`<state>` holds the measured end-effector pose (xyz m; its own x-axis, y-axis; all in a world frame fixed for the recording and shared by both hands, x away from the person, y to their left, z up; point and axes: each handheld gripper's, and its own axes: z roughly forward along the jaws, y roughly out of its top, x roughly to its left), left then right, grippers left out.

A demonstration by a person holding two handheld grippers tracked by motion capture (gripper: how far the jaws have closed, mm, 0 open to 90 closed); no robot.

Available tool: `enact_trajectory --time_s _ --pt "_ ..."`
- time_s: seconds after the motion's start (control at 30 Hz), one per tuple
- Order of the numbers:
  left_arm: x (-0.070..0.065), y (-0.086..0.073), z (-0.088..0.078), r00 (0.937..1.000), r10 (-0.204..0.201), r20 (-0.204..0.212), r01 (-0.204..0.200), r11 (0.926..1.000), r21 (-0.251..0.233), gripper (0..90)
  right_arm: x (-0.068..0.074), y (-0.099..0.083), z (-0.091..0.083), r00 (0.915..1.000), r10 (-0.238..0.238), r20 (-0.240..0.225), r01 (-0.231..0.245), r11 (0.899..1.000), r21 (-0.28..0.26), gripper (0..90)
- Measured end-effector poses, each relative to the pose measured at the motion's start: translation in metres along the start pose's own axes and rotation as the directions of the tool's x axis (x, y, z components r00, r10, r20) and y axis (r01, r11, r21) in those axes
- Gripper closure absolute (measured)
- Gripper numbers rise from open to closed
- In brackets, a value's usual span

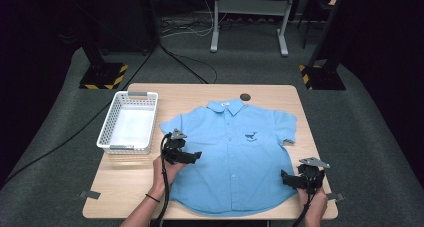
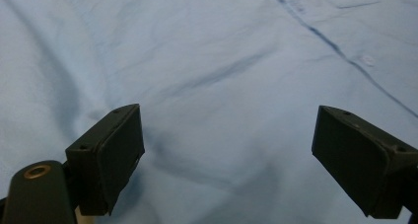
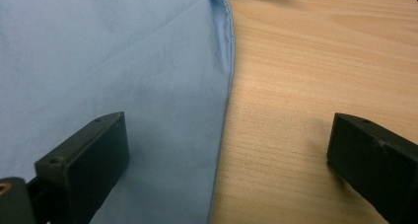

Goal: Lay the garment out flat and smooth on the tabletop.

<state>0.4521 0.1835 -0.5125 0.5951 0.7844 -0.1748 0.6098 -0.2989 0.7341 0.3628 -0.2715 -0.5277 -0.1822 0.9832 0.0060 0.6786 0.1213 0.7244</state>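
A light blue short-sleeved shirt (image 1: 232, 154) lies flat, front up and buttoned, on the wooden table (image 1: 120, 187), its collar at 12 o'clock and its hem at 6, so its long axis runs away from the person. The left gripper (image 1: 192, 157) sits over the shirt's 9 o'clock side, jaws spread wide with nothing between them, cloth directly beneath in the left gripper view. The right gripper (image 1: 286, 178) hovers at the shirt's 4 o'clock edge, jaws likewise spread and empty; in the right gripper view the side seam (image 3: 224, 110) runs between them, one jaw above fabric, the other above bare wood. That seam looks the nearest thing to pinch, and the right hand is placed for it. A white plastic basket (image 1: 106, 132) at 10 o'clock holds nothing
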Motion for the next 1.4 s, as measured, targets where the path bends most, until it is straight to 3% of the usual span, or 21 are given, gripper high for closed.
enact_trajectory --time_s 0.1,0.23,0.47,0.67,0.8,1.0,1.17,1.2,1.23,1.33,1.4 --pt "0.011 -0.007 0.0 0.9978 -0.062 -0.025 0.062 0.9981 -0.007 11.4 0.0 0.0 0.0 1.0 0.0 0.0 0.0 1.0 0.0 1.6" --pt "0.018 -0.012 -0.005 0.9939 -0.097 -0.053 0.095 0.9947 -0.039 11.5 0.0 0.0 0.0 1.0 0.0 0.0 0.0 1.0 0.0 1.6" --pt "0.013 -0.018 -0.016 0.9922 -0.094 -0.081 0.089 0.9939 -0.064 6.8 0.0 0.0 0.0 1.0 0.0 -0.001 0.0 1.0 0.0 1.8" --pt "0.0 -0.031 -0.043 0.9925 -0.054 -0.11 0.041 0.9929 -0.112 3.5 0.0 0.0 0.0 1.0 0.0 0.0 0.0 1.0 0.0 1.7" --pt "-0.002 -0.051 -0.066 0.9885 -0.059 -0.139 0.044 0.9924 -0.115 2.0 0.0 0.0 0.0 1.0 -0.001 0.001 0.001 1.0 0.0 1.6" --pt "0.011 -0.09 -0.097 0.9671 -0.1 -0.234 0.082 0.9931 -0.084 0.3 0.0 0.0 0.0 1.0 0.001 0.002 -0.001 1.0 0.0 1.4" --pt "0.031 -0.111 -0.11 0.9403 -0.173 -0.293 0.153 0.9842 -0.09 0.3 0.0 0.0 0.0 1.0 0.003 0.003 -0.003 1.0 0.001 1.2" --pt "0.031 -0.111 -0.11 0.9403 -0.173 -0.293 0.153 0.9842 -0.09 0.3 0.0 0.0 0.0 1.0 0.003 0.003 -0.003 1.0 0.001 1.2" --pt "0.035 -0.114 -0.11 0.9319 -0.191 -0.308 0.179 0.9814 -0.07 0.3 0.0 0.0 0.0 1.0 0.003 0.003 -0.003 1.0 0.001 1.1" --pt "0.035 -0.114 -0.111 0.9287 -0.192 -0.317 0.18 0.9814 -0.066 0.3 0.0 0.0 0.0 1.0 0.003 0.003 -0.003 1.0 0.001 1.1" --pt "0.033 -0.113 -0.109 0.9254 -0.169 -0.339 0.163 0.9855 -0.046 0.7 0.0 0.0 0.0 1.0 0.003 0.003 -0.003 1.0 0.002 1.2"
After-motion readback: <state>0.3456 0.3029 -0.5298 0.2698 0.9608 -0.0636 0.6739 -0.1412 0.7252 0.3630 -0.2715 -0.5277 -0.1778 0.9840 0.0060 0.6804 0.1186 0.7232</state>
